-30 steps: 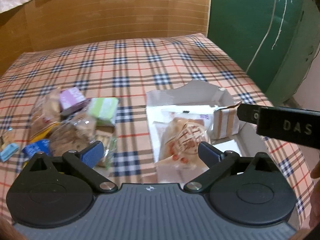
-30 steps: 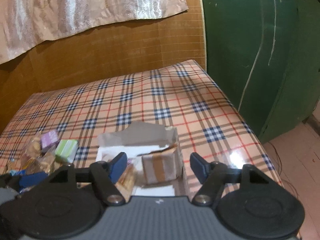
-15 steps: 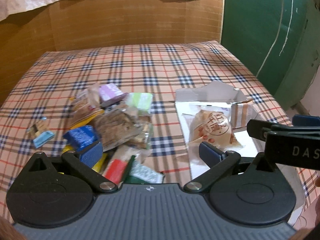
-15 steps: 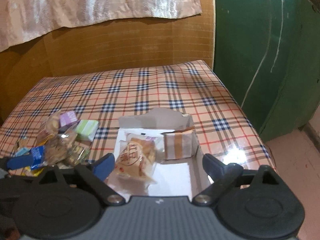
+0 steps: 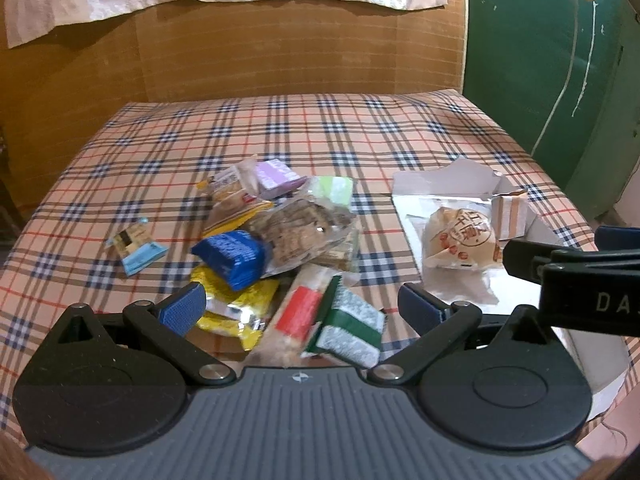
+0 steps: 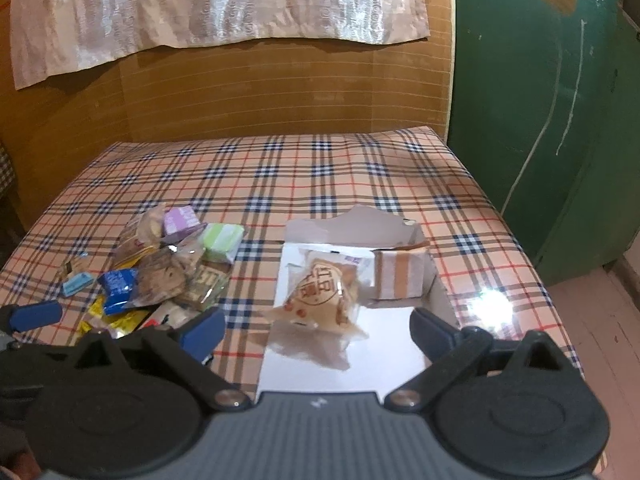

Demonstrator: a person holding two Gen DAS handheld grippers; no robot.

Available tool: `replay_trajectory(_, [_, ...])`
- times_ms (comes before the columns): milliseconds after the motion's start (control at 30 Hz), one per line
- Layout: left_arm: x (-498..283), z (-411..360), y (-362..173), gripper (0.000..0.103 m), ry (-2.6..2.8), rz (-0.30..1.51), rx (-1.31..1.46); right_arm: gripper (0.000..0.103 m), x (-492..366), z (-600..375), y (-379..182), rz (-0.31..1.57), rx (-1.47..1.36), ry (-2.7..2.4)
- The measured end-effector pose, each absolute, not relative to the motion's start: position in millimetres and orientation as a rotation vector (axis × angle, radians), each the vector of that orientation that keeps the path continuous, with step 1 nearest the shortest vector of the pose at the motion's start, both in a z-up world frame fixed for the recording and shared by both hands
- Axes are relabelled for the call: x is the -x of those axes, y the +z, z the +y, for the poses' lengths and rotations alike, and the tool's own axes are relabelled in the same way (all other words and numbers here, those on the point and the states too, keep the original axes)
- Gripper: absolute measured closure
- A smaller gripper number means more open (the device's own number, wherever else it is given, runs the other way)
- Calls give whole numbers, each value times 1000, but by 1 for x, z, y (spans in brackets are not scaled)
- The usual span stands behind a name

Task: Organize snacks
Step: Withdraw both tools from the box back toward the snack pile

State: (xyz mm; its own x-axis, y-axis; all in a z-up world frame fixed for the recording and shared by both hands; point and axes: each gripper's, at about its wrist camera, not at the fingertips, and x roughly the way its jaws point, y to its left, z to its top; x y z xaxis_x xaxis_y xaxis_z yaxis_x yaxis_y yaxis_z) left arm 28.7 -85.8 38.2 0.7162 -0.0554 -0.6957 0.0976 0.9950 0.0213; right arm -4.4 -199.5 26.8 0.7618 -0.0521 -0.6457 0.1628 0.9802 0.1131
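The plaid surface [image 5: 304,136] lies bare toward its far edge, along the brown wall. At the near left sits the snack pile [image 5: 280,240], a small blue packet [image 5: 138,246] apart on its left. The left gripper [image 5: 300,306] hovers low over the pile's near side, fingers wide apart, holding nothing. Toward the right edge, the white box [image 6: 352,228] holds a round pastry packet [image 6: 320,292] and a striped packet [image 6: 400,274]. The right gripper [image 6: 316,330] hovers over the box's near end, fingers spread, seemingly empty.

Both fisheye views look forward and down across the plaid tabletop [image 5: 320,140] toward the brown back wall. The left view sits low and close over the snack pile [image 5: 280,240] at frame centre. The right view sits further right, above the white box [image 6: 360,332]. Both share pile, box and green wall.
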Motion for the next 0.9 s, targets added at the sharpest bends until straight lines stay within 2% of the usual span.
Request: replay_trajectory(900, [-20, -35, 22, 0, 31, 765, 28, 5, 8, -141, 22, 722, -112, -27])
